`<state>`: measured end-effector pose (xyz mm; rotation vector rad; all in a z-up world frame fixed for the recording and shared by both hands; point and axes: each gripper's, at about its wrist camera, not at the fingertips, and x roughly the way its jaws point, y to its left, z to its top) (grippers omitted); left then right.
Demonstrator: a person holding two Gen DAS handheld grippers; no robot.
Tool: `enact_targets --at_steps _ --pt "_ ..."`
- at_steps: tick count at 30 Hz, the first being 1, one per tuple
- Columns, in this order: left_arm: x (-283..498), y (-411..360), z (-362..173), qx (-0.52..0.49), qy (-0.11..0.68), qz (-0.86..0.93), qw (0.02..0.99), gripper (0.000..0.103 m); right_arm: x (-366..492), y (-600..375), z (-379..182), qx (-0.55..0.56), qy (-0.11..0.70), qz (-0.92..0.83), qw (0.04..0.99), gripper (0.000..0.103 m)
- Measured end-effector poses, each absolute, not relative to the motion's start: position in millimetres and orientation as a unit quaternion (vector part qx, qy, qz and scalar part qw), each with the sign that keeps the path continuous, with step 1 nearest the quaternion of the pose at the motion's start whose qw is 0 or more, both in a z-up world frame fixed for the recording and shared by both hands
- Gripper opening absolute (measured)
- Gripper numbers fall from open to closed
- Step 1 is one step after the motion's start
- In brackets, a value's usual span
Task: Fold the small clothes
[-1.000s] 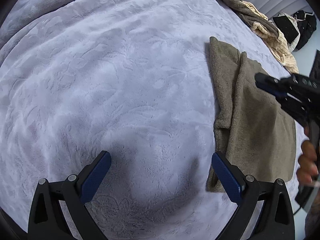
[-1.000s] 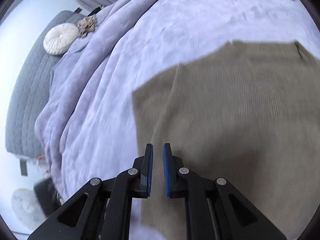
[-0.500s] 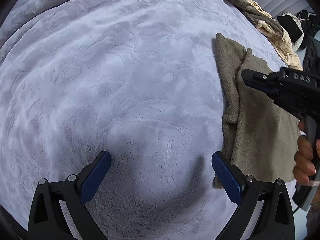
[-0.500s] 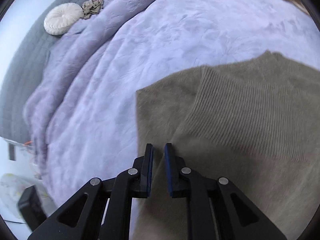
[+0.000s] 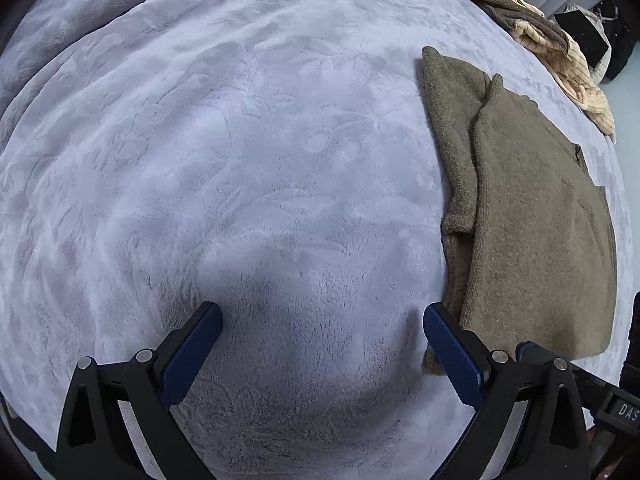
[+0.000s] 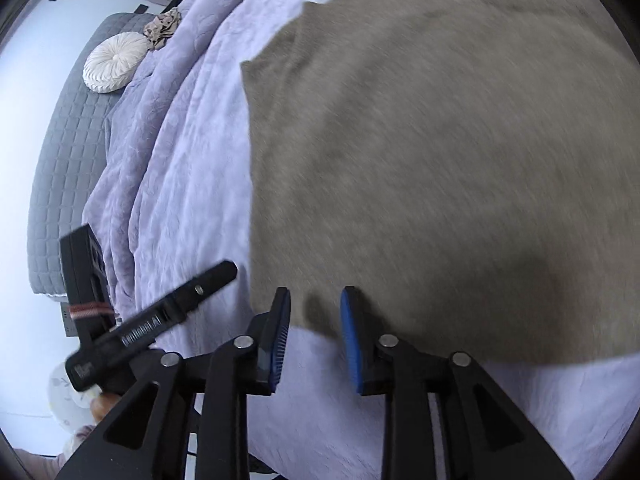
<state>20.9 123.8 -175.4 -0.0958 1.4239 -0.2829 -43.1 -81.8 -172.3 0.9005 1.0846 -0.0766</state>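
**q:** two grippers, one sweater... which one's actually lined up for the next grab?

**a:** biggest thing first: lavender blanket [image 5: 248, 168] covers the whole bed. the brown sweater [image 5: 536, 216] lies flat on its right side, already partly folded, long axis running near to far. a heap of beige and brown knitwear [image 5: 560, 52] sits at the far right edge, well apart from it.

**q:** and the grippers?

**a:** left gripper [image 5: 322, 344] has its jaws spread wide over bare blanket, nothing between them. the sweater's near left corner is just beside its right finger, off to the right. right gripper [image 6: 315, 332] has just been opening, jaws partway apart with nothing pinched. it's right at the sweater's near hem, and the near left corner sits just ahead of the gap. that view's blurry though.

**q:** so right hand goes?

**a:** my guess, yeah. it's nearer and pointing straight at that hem, so i'd expect a pinch there, then a fold toward the far end.
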Motion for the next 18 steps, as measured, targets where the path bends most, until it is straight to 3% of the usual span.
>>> enact_targets --at_steps 5,12,18 --pt "16 112 -174 -0.043 0.648 -0.131 0.749 0.101 -68 -82 -173 0.435 0.482 -0.018 0.760 0.045" --pt "10 108 -169 -0.079 0.645 -0.160 0.743 0.101 -87 -81 -191 0.476 0.474 -0.010 0.741 0.046" --pt "15 101 -169 -0.107 0.647 -0.175 0.734 0.101 -100 -95 -197 0.536 0.405 -0.027 0.740 0.047"
